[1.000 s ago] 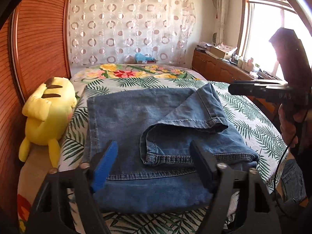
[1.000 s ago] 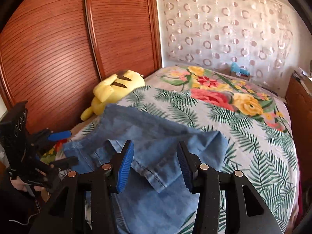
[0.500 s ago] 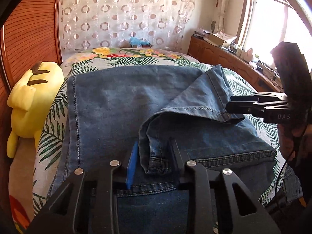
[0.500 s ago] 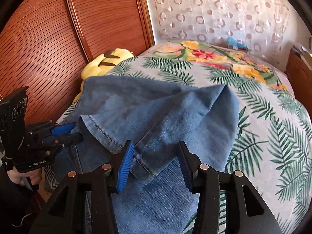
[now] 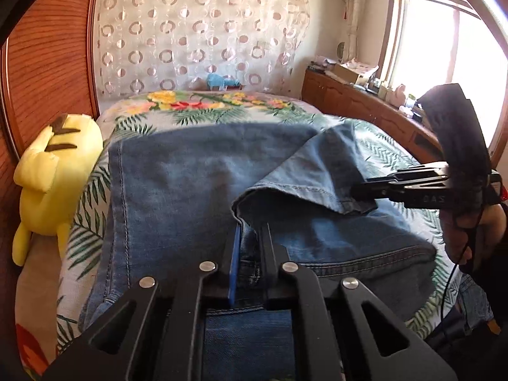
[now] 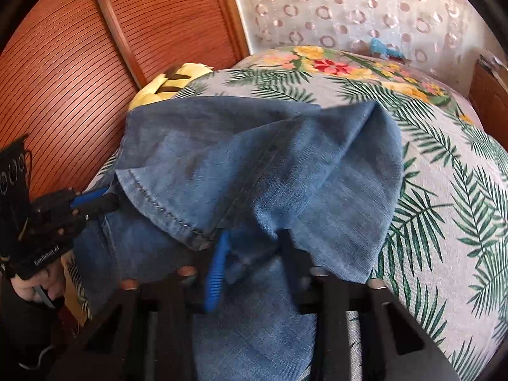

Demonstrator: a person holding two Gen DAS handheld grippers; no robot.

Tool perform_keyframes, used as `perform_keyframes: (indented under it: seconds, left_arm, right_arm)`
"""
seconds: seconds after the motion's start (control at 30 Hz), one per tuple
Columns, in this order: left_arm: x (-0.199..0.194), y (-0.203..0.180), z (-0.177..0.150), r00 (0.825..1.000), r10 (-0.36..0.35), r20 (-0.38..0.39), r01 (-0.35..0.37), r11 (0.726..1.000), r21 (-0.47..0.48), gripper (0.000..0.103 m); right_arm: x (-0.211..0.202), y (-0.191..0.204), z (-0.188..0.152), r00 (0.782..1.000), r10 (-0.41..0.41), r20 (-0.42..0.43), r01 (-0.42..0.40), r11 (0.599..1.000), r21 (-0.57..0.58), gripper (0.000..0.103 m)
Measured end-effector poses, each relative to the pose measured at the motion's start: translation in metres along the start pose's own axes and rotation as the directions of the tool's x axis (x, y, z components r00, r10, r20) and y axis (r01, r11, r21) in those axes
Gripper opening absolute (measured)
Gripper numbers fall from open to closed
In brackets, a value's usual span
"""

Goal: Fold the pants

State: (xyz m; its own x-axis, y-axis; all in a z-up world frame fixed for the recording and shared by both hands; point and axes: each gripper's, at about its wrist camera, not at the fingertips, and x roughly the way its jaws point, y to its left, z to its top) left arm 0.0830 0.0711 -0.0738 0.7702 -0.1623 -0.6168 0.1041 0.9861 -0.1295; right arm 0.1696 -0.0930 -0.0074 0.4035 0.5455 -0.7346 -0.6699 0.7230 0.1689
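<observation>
Pants (image 5: 177, 190): blue denim, matt, coarse weave, faded patches, stitched hems. Bedsheet (image 5: 279, 112): smooth printed cloth, palm-leaf and flower pattern, matt. Left tool (image 5: 249, 254): black matt plastic frame, shiny round metal pins, blue ribbed pad. Right tool (image 6: 250, 254): same black plastic, blue ridged pad. Plush toy (image 5: 54, 177): soft yellow fabric. Wall panel (image 6: 79, 47): reddish wood, fine horizontal grooves, semi-gloss. Curtain (image 5: 203, 35): sheer cloth, ring pattern.

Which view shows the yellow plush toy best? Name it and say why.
The left wrist view: the yellow plush toy lies nearly whole beside the jeans, against the wooden wall. The right wrist view shows only its top, the rest hidden behind the jeans.
</observation>
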Motion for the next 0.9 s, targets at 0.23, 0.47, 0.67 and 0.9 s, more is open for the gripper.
perform_keyframes:
  seconds: [0.23, 0.47, 0.67, 0.9]
  left_arm:
    - [-0.047, -0.032, 0.03, 0.994, -0.057, 0.09, 0.05, 0.996, 0.077, 0.005]
    - [-0.091, -0.061, 0.066, 0.976, -0.106, 0.189, 0.08, 0.987, 0.141, 0.005]
    - [-0.127, -0.067, 0.088, 0.957, -0.127, 0.262, 0.085, 0.982, 0.166, 0.005]
    - [-0.138, -0.048, 0.069, 0.961, -0.093, 0.259, 0.062, 0.99, 0.128, 0.005]
  right_arm:
    - [-0.051, -0.002, 0.014, 0.989, 0.017, 0.15, -0.01, 0.999, -0.049, 0.004]
    - [-0.121, 0.003, 0.042, 0.942, -0.08, 0.327, 0.122, 0.986, -0.111, 0.003]
    - [-0.155, 0.021, 0.066, 0.914, -0.096, 0.394, 0.178, 0.968, -0.175, 0.003]
    - [-0.137, 0.042, 0.07, 0.923, -0.029, 0.384, 0.131, 0.961, -0.242, 0.003]
